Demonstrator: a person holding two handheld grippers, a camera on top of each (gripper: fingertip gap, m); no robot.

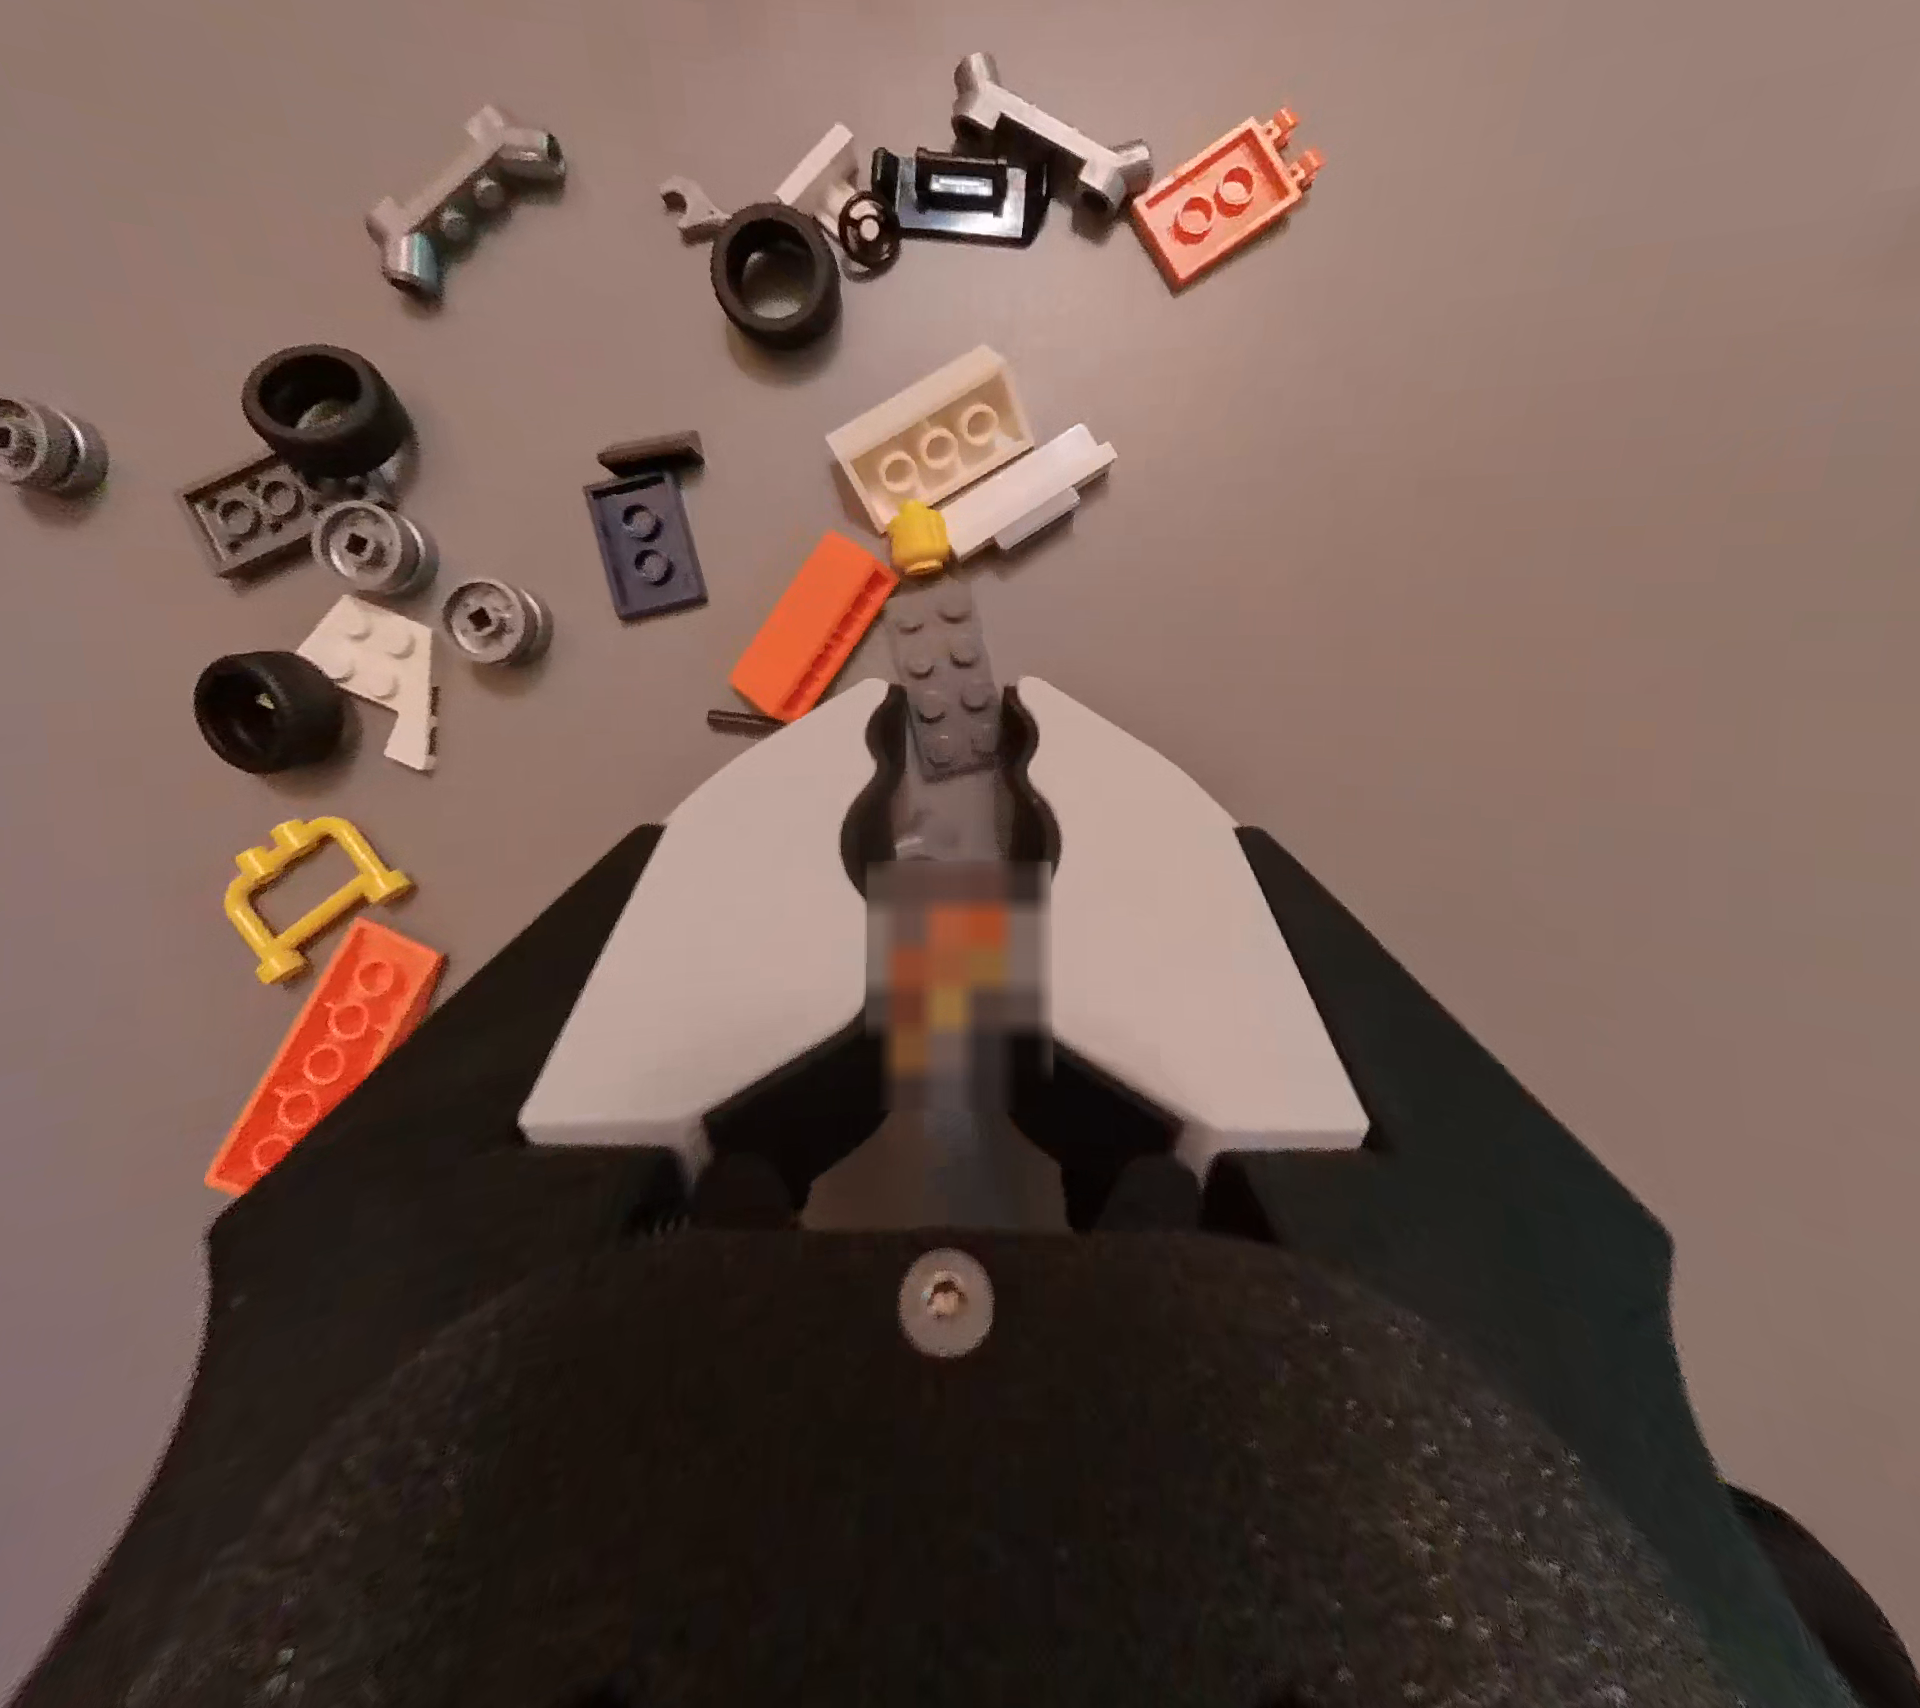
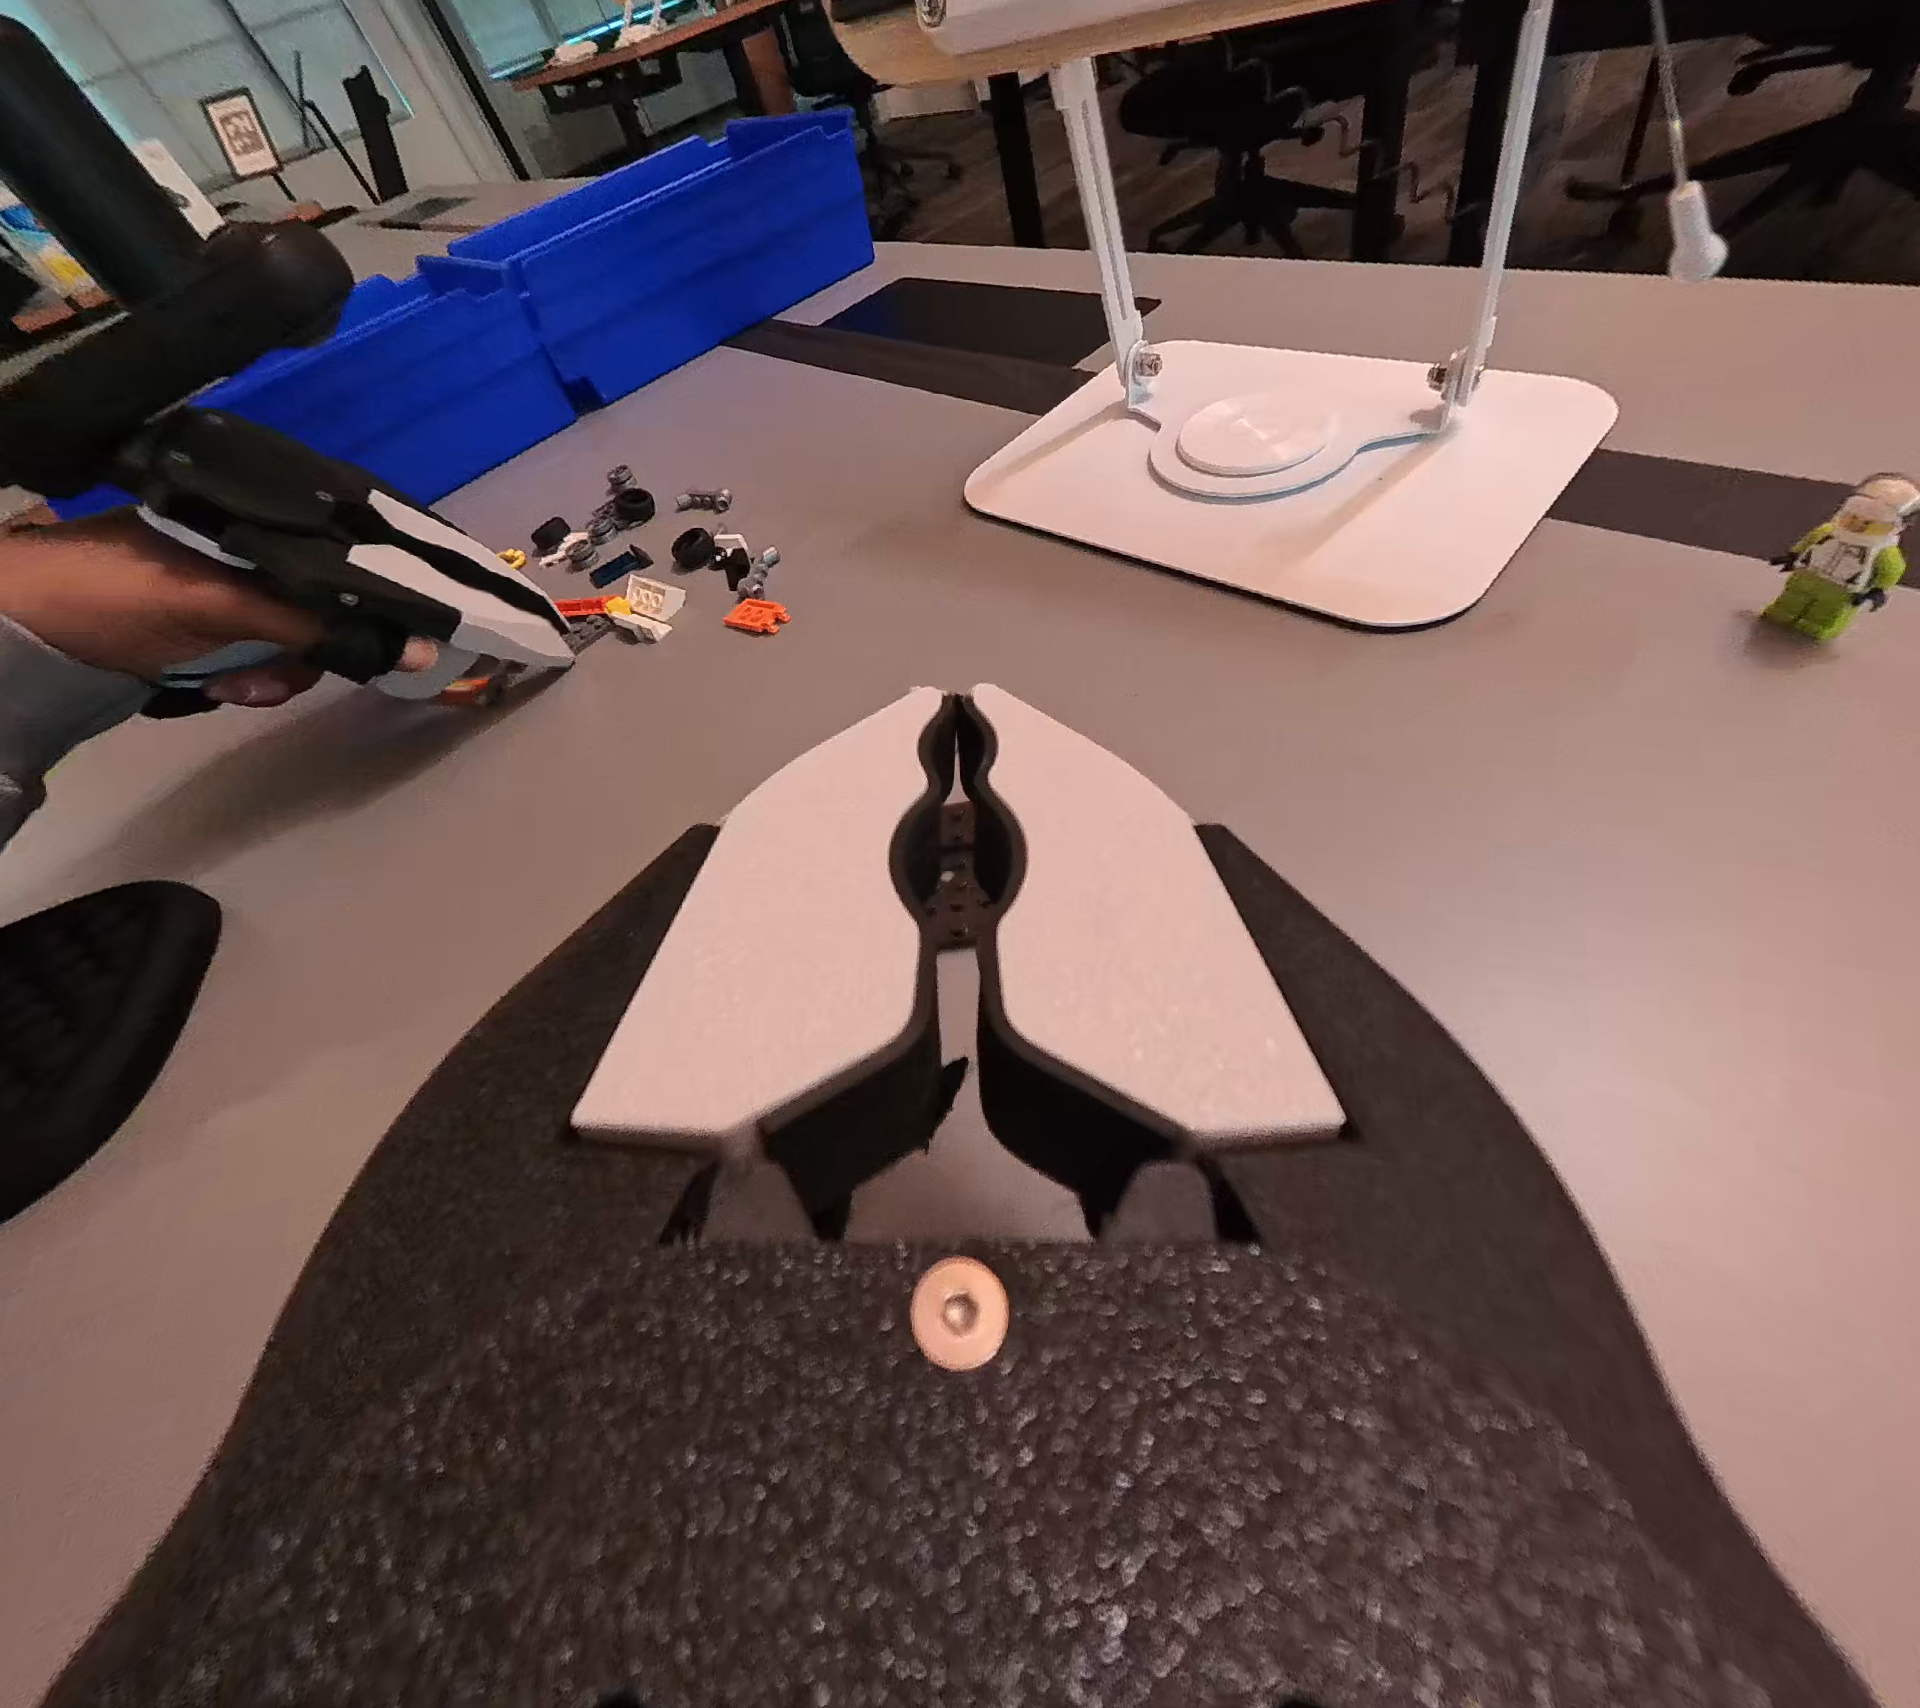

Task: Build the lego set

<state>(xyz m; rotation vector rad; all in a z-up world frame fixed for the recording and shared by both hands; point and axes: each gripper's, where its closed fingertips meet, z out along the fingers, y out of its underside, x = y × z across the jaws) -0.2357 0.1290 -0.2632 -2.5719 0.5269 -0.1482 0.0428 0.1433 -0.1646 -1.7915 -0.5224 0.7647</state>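
Left wrist view: left claw (image 1: pixel 948 702) pinching long dark grey studded lego plate (image 1: pixel 943 682) by near end, far end jutting out over loose lego pieces, likely held as base for adding parts. Yellow minifigure head (image 1: pixel 918 534), orange sloped brick (image 1: pixel 812 625) and white inverted brick (image 1: pixel 938 443) just beyond plate tip on grey tabletop (image 1: pixel 1455 515).

Right wrist view: right claw (image 2: pixel 958 702) pressed together, empty, hovering above tabletop well apart from pile, probably waiting. Green-and-white lego minifigure (image 2: pixel 1844 562) standing far right; white book stand (image 2: pixel 1299 474) behind.
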